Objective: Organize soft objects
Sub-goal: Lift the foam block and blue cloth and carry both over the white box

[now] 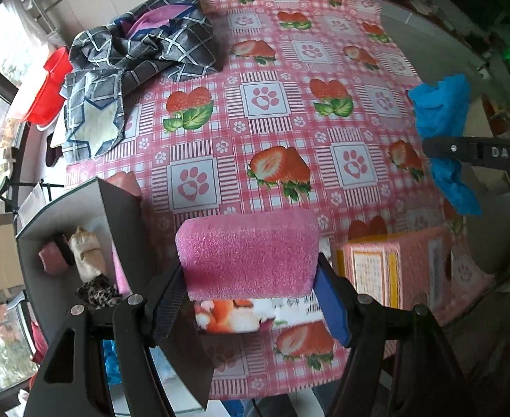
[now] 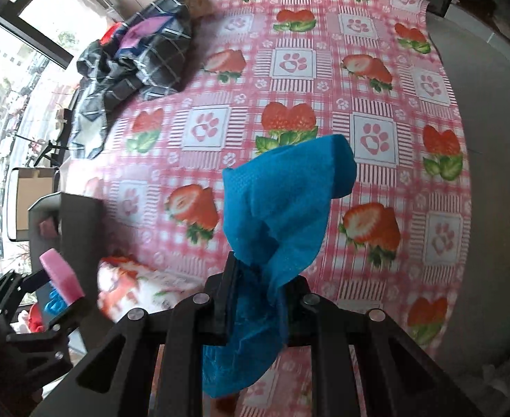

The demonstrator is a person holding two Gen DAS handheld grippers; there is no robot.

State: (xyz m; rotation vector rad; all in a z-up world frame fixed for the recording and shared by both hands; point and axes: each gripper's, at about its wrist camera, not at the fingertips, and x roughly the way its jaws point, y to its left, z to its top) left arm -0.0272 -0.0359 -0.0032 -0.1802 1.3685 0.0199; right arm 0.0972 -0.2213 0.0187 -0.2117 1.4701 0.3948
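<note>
My left gripper (image 1: 249, 295) is shut on a pink foam sponge (image 1: 248, 253) and holds it above the table's near edge, just right of a grey open box (image 1: 115, 222). The box holds several soft items, among them a leopard-print piece (image 1: 98, 293). My right gripper (image 2: 258, 299) is shut on a crumpled blue cloth (image 2: 282, 208) above the strawberry tablecloth (image 2: 324, 80). The cloth also shows at the right edge of the left wrist view (image 1: 442, 111). The sponge shows at lower left in the right wrist view (image 2: 62, 276).
A crumpled grey checked cloth (image 1: 140, 55) lies at the table's far left. A strawberry-print packet (image 1: 234, 314) lies under the sponge, a pink-and-yellow box (image 1: 387, 267) to its right. A red basin (image 1: 48, 87) sits off the left edge.
</note>
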